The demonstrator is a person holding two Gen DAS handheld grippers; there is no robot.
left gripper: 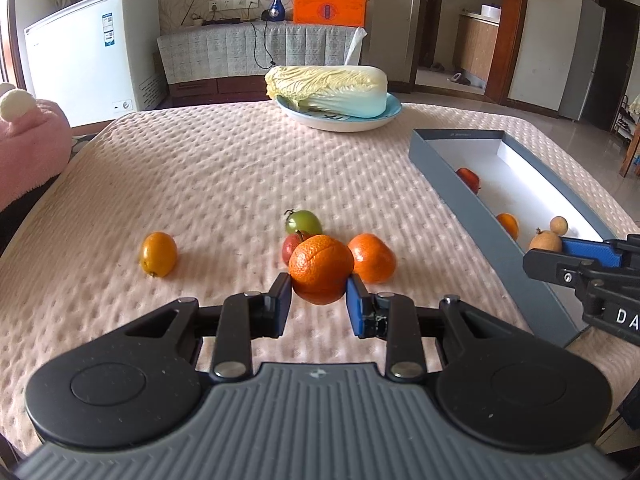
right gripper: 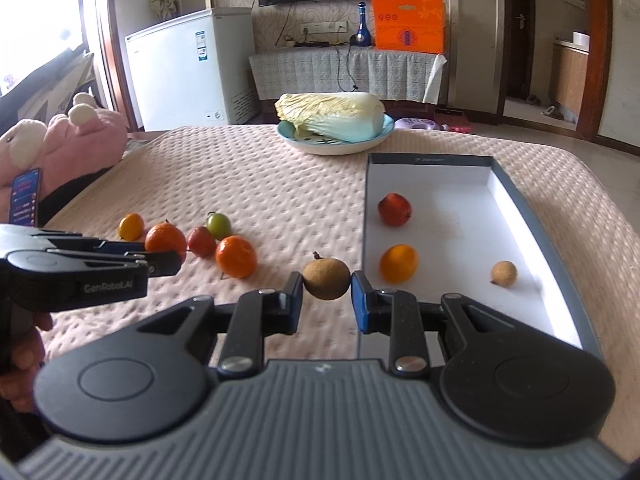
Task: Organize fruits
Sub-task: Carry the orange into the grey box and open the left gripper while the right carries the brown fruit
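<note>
While the left gripper (left gripper: 319, 294) pinches a mandarin (left gripper: 321, 268) above the padded bench (left gripper: 224, 184) and the right gripper (right gripper: 327, 298) pinches a brown longan (right gripper: 326, 279) just beside the grey box (right gripper: 516, 196), both loads probably belong in that box. Carry each over the near wall before letting go, lower it close to the white floor, and release away from the fruit already inside so nothing rolls.

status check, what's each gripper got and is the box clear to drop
Left gripper shut on mandarin. Right gripper shut on longan. Box holds three fruits, open floor left. Four fruits loose on tablecloth.
</note>
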